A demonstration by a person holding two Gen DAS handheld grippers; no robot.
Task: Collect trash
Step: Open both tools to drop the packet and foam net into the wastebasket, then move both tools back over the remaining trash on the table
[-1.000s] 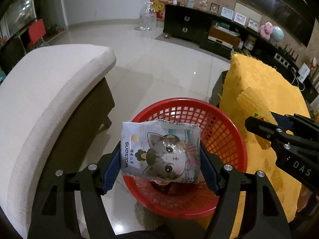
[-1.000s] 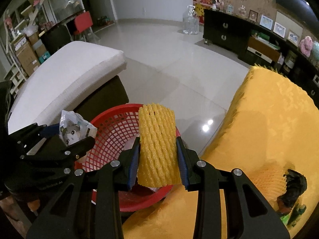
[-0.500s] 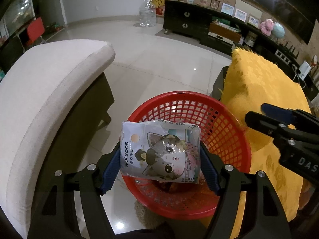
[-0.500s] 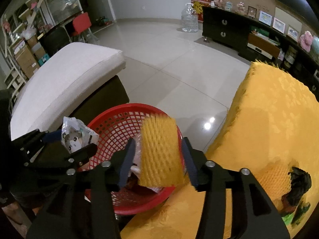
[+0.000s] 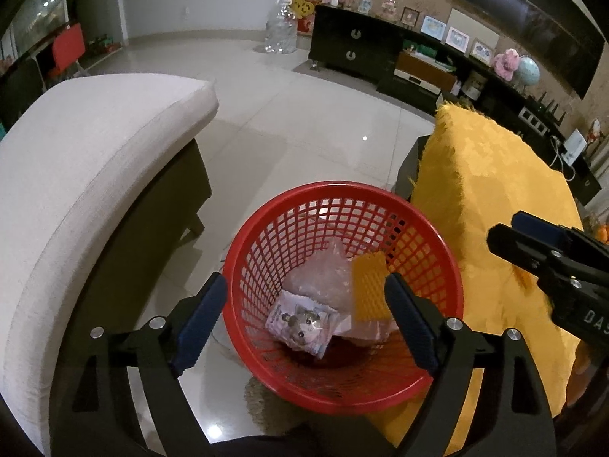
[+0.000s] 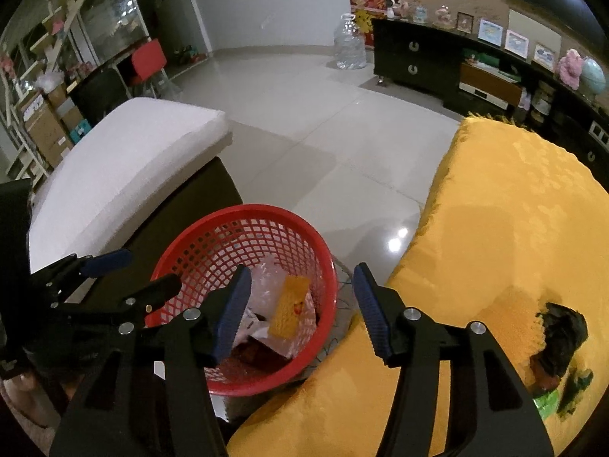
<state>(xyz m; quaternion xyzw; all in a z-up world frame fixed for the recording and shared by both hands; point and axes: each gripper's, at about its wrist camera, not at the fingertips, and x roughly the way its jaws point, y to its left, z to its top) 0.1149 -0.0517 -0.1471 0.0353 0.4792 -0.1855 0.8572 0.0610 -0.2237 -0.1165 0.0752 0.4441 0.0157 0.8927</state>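
A red mesh basket (image 5: pixel 342 190) (image 6: pixel 243 211) stands on the floor below both grippers. Inside it lie a white packet with a cat picture (image 5: pixel 300 323), a yellow foam net sleeve (image 5: pixel 369 289) (image 6: pixel 291 304) and a crumpled clear plastic bag (image 5: pixel 323 278). My left gripper (image 5: pixel 304 280) (image 6: pixel 141 276) hangs over the basket's near side, its jaws opening with nothing between them. My right gripper (image 6: pixel 301 270) (image 5: pixel 506 228) is over the basket's right side, jaws also opening and holding nothing.
A white cushioned seat (image 5: pixel 76 152) stands left of the basket, and a table under a yellow cloth (image 6: pixel 514 209) stands right of it. A dark lump (image 6: pixel 559 342) and a green scrap (image 6: pixel 548 403) lie on the cloth. Bare tiled floor stretches to a black cabinet (image 5: pixel 354 49).
Both grippers opened. The cat packet left the left jaws and the yellow foam sleeve left the right jaws; both now lie in the basket.
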